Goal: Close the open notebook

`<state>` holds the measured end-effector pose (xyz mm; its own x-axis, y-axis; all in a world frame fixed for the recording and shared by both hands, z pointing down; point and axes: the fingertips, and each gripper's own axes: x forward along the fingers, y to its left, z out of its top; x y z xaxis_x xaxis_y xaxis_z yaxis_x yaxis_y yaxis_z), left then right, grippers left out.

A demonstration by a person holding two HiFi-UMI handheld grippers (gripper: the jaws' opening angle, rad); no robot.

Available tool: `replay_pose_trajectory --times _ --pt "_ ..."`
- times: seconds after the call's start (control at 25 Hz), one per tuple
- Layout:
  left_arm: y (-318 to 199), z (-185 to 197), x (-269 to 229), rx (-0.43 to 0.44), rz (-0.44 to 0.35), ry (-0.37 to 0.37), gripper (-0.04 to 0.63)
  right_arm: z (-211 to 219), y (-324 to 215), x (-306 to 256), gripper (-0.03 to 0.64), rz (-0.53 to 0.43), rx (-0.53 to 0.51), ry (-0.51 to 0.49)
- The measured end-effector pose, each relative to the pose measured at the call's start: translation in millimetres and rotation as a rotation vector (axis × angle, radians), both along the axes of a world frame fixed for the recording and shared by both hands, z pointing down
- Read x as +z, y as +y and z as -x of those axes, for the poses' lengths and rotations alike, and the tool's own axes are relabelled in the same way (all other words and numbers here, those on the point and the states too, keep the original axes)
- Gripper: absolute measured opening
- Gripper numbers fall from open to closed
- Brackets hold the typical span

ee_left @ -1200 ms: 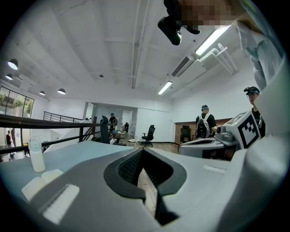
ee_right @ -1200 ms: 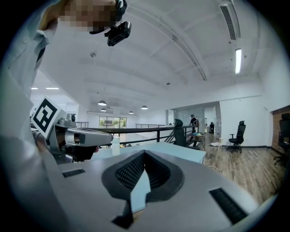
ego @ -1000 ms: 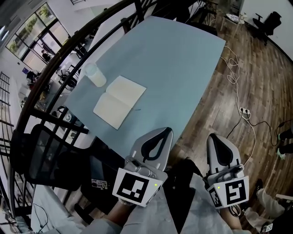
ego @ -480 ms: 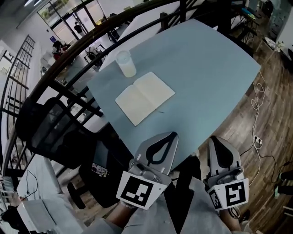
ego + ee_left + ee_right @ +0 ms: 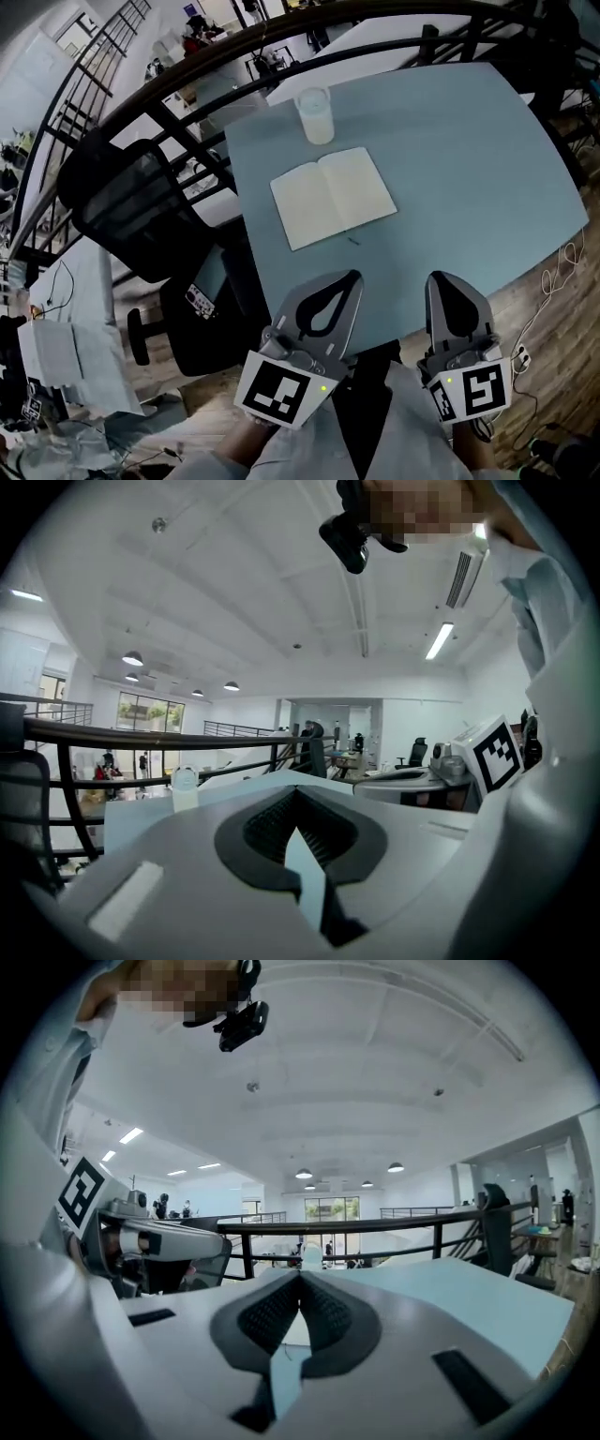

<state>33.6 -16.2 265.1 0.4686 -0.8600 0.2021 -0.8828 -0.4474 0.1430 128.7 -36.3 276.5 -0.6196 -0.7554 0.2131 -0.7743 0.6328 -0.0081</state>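
Notebook [image 5: 333,197] lay open, pages up, on the blue table [image 5: 450,159], with a pale cup [image 5: 316,114] near its far side. Left gripper [image 5: 349,277] and right gripper [image 5: 441,278] hung side by side at the table's near edge, well apart from the notebook, both with jaws pressed together on nothing. Black chair [image 5: 131,211] stood just left of the table
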Motion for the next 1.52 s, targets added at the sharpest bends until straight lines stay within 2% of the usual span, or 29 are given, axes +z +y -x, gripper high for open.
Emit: replay_pose_trajectory --times 0.44,0.6,0.96,1.2,1.36,1.52 --pt "-33.3 -20.2 3.4 -0.275 0.014 0.008 -0.003 -16.4 -55.4 4.5 -0.002 0.012 -0.267 0.005" --pt "-39.6 -25.6 4.9 -0.375 -0.004 0.004 -0.003 -18.4 -69.7 8.7 -0.002 0.018 -0.369 0.013" --pt "-23.1 4.3 21.8 -0.57 0.03 -0.026 -0.003 2.4 -96.6 39.5 -0.002 0.053 -0.481 0.028" --pt "-26.7 26.9 30.3 -0.632 0.052 -0.027 -0.003 12.1 -107.3 74.5 -0.002 0.116 -0.467 0.081" --pt "-36.5 30.8 34.1 -0.598 0.038 -0.006 -0.003 16.1 -111.1 95.1 -0.002 0.133 -0.445 0.15" --pt "-42.9 38.9 45.1 -0.57 0.078 -0.028 -0.003 22.7 -119.0 112.4 -0.002 0.169 -0.404 0.174"
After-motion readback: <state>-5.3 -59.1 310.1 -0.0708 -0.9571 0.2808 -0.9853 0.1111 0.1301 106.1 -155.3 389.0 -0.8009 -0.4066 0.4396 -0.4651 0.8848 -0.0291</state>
